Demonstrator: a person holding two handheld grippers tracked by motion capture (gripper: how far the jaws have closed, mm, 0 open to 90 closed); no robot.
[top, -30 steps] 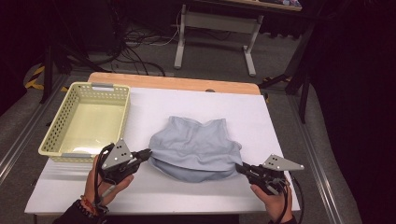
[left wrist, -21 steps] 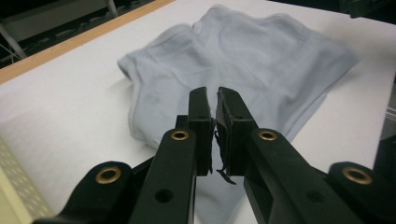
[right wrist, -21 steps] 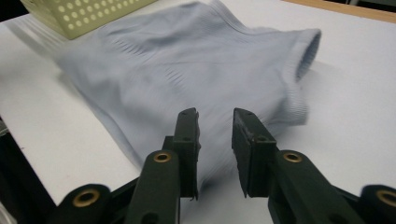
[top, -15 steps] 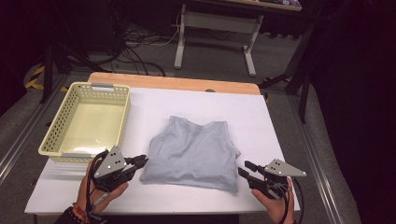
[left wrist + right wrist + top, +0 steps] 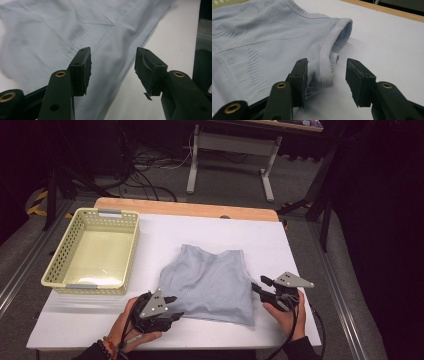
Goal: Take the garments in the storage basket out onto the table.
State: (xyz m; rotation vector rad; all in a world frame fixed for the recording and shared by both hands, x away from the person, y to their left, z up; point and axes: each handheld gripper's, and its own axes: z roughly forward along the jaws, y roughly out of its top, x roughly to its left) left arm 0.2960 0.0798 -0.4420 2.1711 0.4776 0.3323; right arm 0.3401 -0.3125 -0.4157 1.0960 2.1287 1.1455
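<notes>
The left gripper [image 5: 167, 310] sits at the table's near edge with its jaws parted and nothing pinched; they have just been opening, and in the left gripper view the top's [image 5: 75, 32] hem edge runs between them untouched. The right gripper [image 5: 260, 287] is likewise parted, its jaws just opened too, with the ribbed armhole band [image 5: 329, 62] lying loose between them. The top [image 5: 210, 280] lies flat between the two grippers, neck pointing away from the person, long axis running near to far. Each gripper is just beside its own side of the cloth, neither clearly nearer. Bare table [image 5: 170, 235] lies beyond the neck, and the basket [image 5: 55, 270] stands well apart to the far left.
</notes>
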